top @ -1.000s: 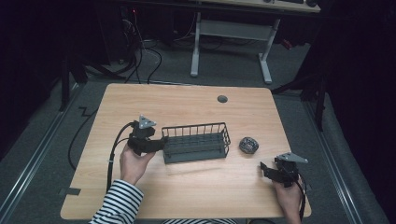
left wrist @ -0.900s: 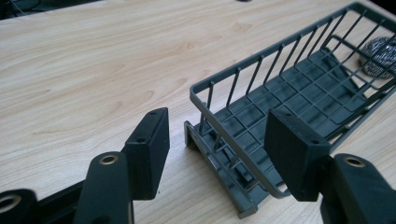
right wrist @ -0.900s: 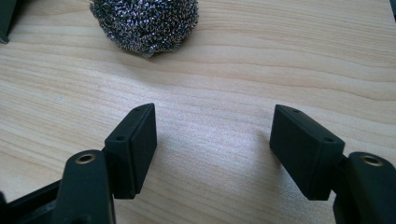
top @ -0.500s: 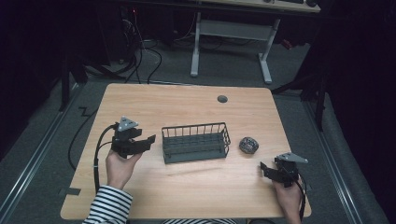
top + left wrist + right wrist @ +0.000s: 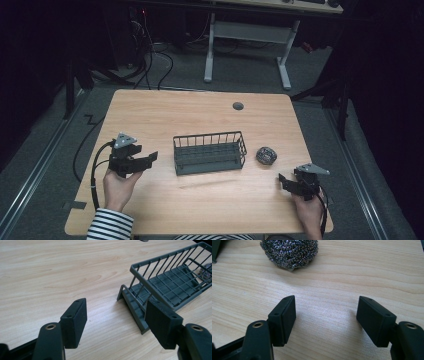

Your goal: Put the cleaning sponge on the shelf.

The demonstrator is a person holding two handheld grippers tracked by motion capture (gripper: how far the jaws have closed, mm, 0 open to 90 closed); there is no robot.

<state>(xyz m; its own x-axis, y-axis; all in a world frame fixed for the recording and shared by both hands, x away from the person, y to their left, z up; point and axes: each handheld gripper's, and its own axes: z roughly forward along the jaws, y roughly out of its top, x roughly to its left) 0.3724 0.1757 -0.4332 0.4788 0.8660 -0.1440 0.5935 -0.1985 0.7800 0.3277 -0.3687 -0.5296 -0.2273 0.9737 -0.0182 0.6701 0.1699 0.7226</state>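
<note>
- Currently the left gripper (image 5: 145, 161) sits apart from the dark-grey wire basket (image 5: 210, 152) at mid-table, jaws just widened, empty.
- Right gripper (image 5: 286, 181): jaws apart, empty, near the steel-wool scouring ball (image 5: 266, 155).

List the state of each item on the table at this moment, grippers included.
wire basket: upright on the table, nothing in it, not gripped.
steel wool ball: lying on the table right of the basket, apart from it, untouched.
left gripper: open, its jaws have just been opening, nothing between them, left of the basket.
right gripper: open, nothing between its jaws, short of the steel wool ball.
</note>
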